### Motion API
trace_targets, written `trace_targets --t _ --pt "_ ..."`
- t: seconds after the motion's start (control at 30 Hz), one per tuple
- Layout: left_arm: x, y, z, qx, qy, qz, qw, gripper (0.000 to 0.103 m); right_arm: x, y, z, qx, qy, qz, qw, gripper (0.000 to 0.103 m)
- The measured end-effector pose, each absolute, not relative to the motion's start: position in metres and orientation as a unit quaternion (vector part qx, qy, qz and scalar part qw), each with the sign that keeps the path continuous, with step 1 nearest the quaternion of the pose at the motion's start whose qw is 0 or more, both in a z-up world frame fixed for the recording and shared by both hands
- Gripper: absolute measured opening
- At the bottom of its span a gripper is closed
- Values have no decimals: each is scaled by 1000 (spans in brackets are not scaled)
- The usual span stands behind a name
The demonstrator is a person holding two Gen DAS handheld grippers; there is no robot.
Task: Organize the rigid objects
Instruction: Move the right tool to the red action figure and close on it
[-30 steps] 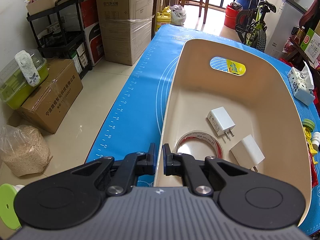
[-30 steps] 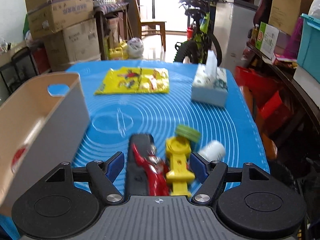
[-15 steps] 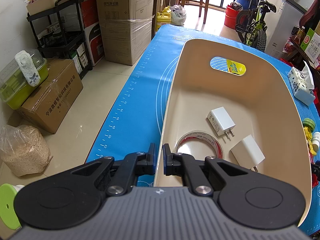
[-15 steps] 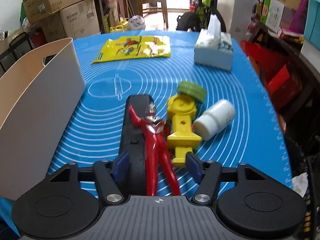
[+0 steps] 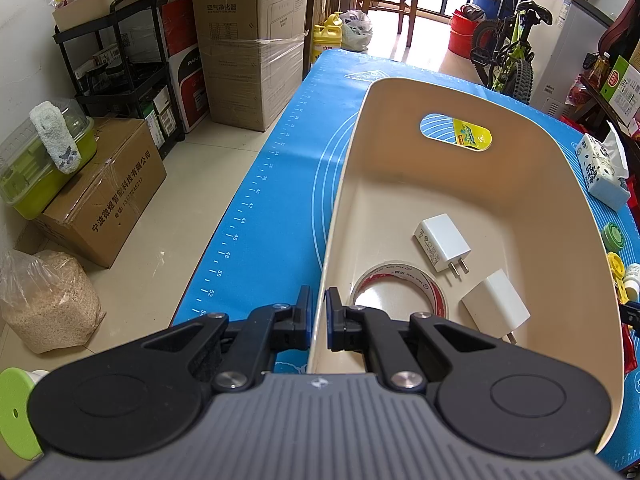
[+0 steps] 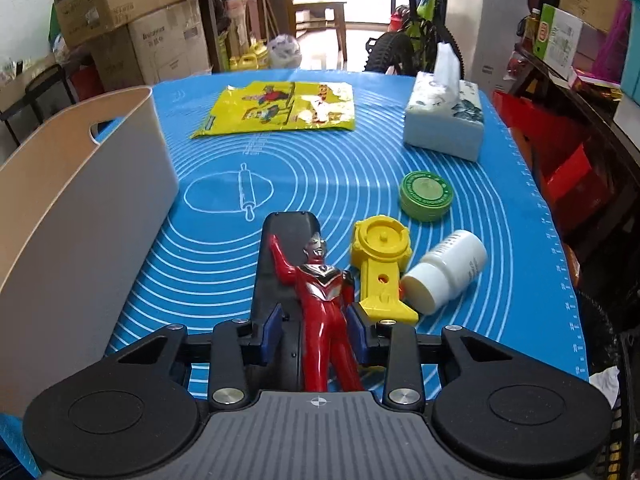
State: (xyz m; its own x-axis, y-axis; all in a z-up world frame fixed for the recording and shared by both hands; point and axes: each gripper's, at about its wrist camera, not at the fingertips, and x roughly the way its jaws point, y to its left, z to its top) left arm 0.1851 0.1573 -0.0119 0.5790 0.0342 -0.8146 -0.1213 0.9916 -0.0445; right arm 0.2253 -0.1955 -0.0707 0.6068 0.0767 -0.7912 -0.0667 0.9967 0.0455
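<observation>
My left gripper (image 5: 318,318) pinches the beige bin's (image 5: 520,184) near-left rim. My right gripper (image 6: 314,330), partly spread, straddles the red figure (image 6: 324,300) and black remote (image 6: 280,248).

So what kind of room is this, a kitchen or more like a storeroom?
Most likely a lived-in home storage or utility room, not a kitchen: taped cardboard boxes are stacked by the wall, a green bicycle is parked near the doorway, and a loaded black shelf cart stands beside them.
</observation>
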Motion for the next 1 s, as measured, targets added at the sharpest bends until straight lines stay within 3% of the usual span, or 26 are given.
trace_targets --t 0.33,0.5,1.0 --pt "185 158 -12 -48 456 44 887 8 226 -201 -79 17 458 31 888 48" --pt "186 158 -12 -49 456 43 887 8 230 -211 -82 60 456 31 887 36" --pt "186 159 -12 -49 456 43 887 8 219 -209 -55 85 402 42 911 35"
